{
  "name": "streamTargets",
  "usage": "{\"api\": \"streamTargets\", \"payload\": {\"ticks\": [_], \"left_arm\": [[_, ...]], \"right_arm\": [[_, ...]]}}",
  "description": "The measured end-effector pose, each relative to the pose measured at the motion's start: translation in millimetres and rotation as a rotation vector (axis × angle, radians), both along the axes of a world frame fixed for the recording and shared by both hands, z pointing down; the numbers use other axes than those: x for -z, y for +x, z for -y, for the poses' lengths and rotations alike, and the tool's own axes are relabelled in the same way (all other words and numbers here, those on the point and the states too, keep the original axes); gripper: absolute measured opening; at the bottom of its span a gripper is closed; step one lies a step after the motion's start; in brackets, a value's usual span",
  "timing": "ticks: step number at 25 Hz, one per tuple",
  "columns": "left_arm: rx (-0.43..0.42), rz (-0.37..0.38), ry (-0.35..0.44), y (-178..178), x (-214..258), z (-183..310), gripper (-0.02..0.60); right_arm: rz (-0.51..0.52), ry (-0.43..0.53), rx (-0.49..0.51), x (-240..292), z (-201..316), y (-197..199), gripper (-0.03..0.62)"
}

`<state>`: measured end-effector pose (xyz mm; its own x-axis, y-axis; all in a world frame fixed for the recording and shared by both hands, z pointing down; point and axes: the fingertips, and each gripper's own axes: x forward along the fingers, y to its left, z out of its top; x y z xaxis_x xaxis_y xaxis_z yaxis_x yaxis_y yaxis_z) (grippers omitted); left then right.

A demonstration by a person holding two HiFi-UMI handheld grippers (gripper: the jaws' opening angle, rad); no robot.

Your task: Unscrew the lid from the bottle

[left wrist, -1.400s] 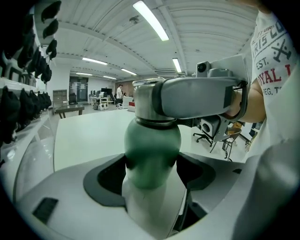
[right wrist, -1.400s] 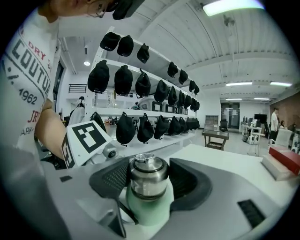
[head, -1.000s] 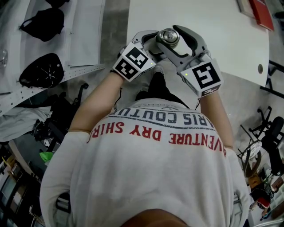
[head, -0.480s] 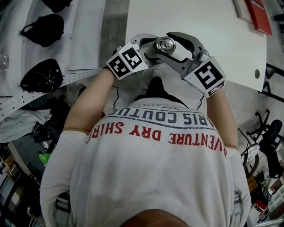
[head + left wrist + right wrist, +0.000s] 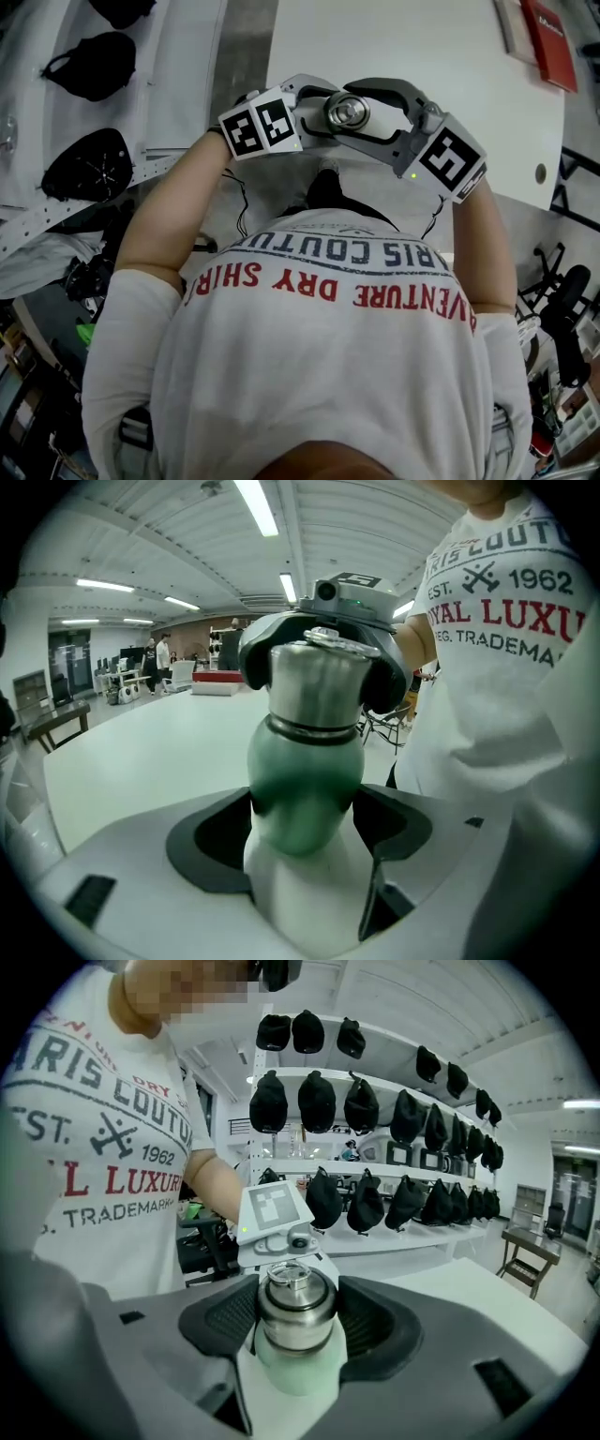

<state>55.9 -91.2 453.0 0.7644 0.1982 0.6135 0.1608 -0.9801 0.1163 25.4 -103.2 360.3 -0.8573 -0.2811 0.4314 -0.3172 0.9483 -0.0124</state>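
Both grippers hold a bottle above the near edge of the white table (image 5: 422, 47). Its body (image 5: 305, 789) is green above and white below, and my left gripper (image 5: 305, 834) is shut on it, dark pads (image 5: 214, 841) against its sides. The steel lid (image 5: 296, 1305) with a ring on top sits in my right gripper (image 5: 296, 1324), shut on it from the opposite side. From above, the lid (image 5: 347, 111) shows between the left gripper (image 5: 314, 105) and the right gripper (image 5: 367, 117). Lid and body meet at a dark seam; no gap shows.
A red book (image 5: 548, 37) lies at the table's far right corner. Shelves of black caps (image 5: 375, 1101) stand on my left, with more caps (image 5: 89, 159) on a white rack. A dark chair (image 5: 572, 300) stands at the right. The person's torso is close behind the grippers.
Both wrists have rolled: the left marker cube turned and slid left, the right marker cube swung out to the right. The bottle stayed in place between the grippers.
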Motion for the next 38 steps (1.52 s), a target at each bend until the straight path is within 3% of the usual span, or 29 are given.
{"api": "streamTargets", "payload": {"ticks": [10,16,19,25,31,35,38], "left_arm": [[-0.117,0.041,0.011,-0.5,-0.9,-1.6,0.350],[-0.078,0.031,0.038,-2.1,1.7,0.0,0.351],[-0.041,0.001,0.011,-4.9,9.0,2.1,0.353],[0.078,-0.098,-0.045,-16.8,41.3,10.0,0.351],[0.315,-0.327,-0.123,-36.4,99.6,19.4,0.338],[0.473,-0.427,-0.114,-49.7,137.7,13.6,0.135],[0.572,-0.477,-0.140,-62.7,164.3,0.0,0.074]], "right_arm": [[-0.047,-0.017,0.130,-1.9,-3.0,-1.7,0.262],[-0.045,-0.005,0.107,-1.4,-2.1,-2.9,0.262],[-0.012,-0.001,0.082,4.7,-0.9,-5.6,0.262],[0.075,0.014,-0.044,30.7,1.9,0.4,0.262],[0.132,0.083,-0.288,65.6,-4.6,14.5,0.262],[0.207,0.115,-0.481,93.0,-16.1,24.3,0.262],[0.266,0.143,-0.581,118.1,-35.9,22.0,0.262]]}}
